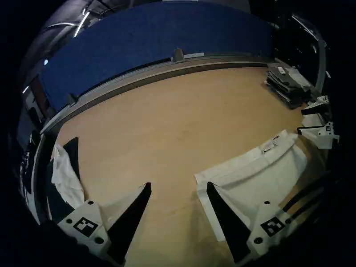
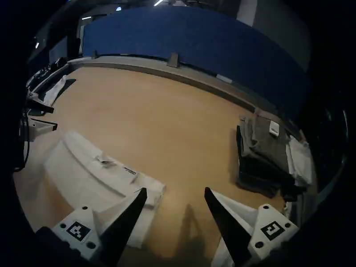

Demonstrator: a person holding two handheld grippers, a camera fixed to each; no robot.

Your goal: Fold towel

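I have both claws hovering low over the light wooden table [image 1: 178, 111], and the towel [image 1: 258, 171] lies flat on it between them. In the left gripper view, the left gripper [image 1: 178, 184] is spread wide with bare tabletop between its fingers. One finger sits in front of the near corner of the white towel, but I cannot tell whether it touches the cloth. The towel runs away from that corner towards the right gripper [image 1: 300, 121], which shows farther off at the edge, also spread. A small label [image 1: 271, 144] sits near the towel's far end. In the right gripper view, the right gripper's own fingers stand well apart over bare wood, gripping nothing. The white towel is at the lower left there, its near corner just behind one fingertip, with a raised fold line running along its length. On the other side of that view sits a stack of folded towels [image 2: 262, 151] in grey, dark and white near the table edge. A loose white cloth [image 1: 66, 173] lies at the opposite end of the table, well apart from the towel. A blue partition [image 1: 155, 40] lines the far side.
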